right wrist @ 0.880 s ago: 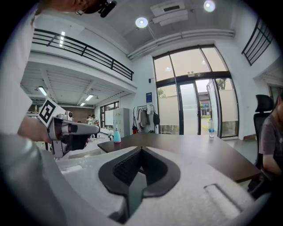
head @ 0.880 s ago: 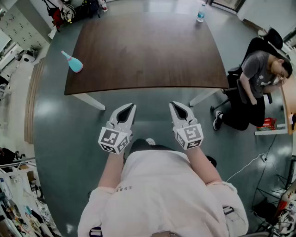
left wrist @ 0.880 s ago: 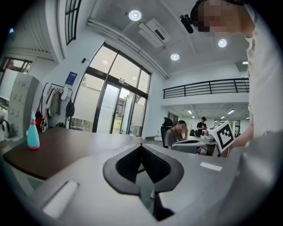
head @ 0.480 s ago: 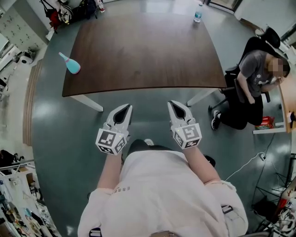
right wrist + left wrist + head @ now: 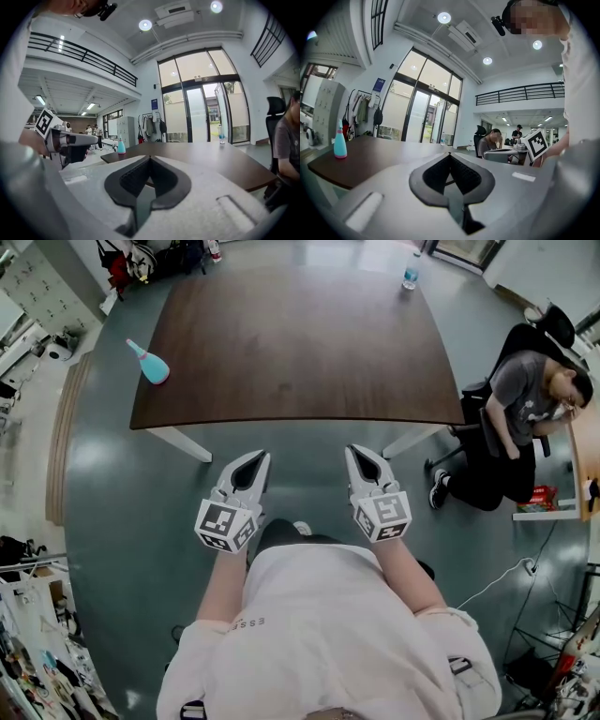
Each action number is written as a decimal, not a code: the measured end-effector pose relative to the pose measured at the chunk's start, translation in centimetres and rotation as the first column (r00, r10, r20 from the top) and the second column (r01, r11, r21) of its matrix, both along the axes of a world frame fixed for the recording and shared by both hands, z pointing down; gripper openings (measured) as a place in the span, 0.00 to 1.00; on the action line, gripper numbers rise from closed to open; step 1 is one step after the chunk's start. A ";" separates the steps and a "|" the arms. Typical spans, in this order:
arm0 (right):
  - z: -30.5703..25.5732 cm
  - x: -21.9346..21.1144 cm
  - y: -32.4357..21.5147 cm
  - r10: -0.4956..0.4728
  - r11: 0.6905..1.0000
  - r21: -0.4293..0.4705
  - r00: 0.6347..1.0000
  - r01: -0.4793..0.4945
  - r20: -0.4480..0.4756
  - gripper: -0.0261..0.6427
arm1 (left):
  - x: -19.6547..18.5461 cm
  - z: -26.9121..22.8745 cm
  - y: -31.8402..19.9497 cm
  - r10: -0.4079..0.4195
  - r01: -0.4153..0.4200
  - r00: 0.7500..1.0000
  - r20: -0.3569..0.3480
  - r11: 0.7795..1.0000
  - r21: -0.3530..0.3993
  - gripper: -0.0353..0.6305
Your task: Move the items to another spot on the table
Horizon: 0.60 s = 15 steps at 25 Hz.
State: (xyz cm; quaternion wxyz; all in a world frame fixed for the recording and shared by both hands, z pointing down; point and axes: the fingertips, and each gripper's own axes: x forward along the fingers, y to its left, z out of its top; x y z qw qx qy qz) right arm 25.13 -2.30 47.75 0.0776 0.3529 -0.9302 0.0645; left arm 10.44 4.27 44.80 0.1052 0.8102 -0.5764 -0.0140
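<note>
A turquoise squeeze bottle (image 5: 150, 365) stands at the left near corner of the dark wooden table (image 5: 300, 343); it also shows in the left gripper view (image 5: 340, 146) and small in the right gripper view (image 5: 121, 145). A clear water bottle (image 5: 410, 274) stands at the table's far right edge and appears far off in the right gripper view (image 5: 221, 133). My left gripper (image 5: 262, 457) and right gripper (image 5: 354, 453) hover side by side short of the table's near edge, over the floor. Both are shut and hold nothing.
A person sits on a black office chair (image 5: 525, 334) to the right of the table, beside a light wooden desk (image 5: 586, 456). White table legs (image 5: 178, 444) stand under the near edge. Clutter and shelves line the left side of the room.
The view shifted slightly; both grippers stay in about the same place before the table, shut.
</note>
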 end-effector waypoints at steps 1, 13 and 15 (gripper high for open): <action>0.0 0.1 -0.2 -0.005 1.000 -0.002 1.000 0.005 0.003 0.03 | 0.0 0.0 0.0 -0.008 0.008 1.000 0.002 1.000 -0.001 0.08; 0.0 -8.1 -1.4 -0.223 0.974 -0.029 0.975 0.223 0.000 0.03 | -7.2 -0.3 2.6 -0.250 0.250 0.968 0.004 0.968 -0.020 0.08; -0.2 -10.5 -1.6 -0.258 0.966 -0.029 0.966 0.257 -0.004 0.03 | -9.4 -0.3 3.1 -0.288 0.288 0.957 0.002 0.957 -0.021 0.08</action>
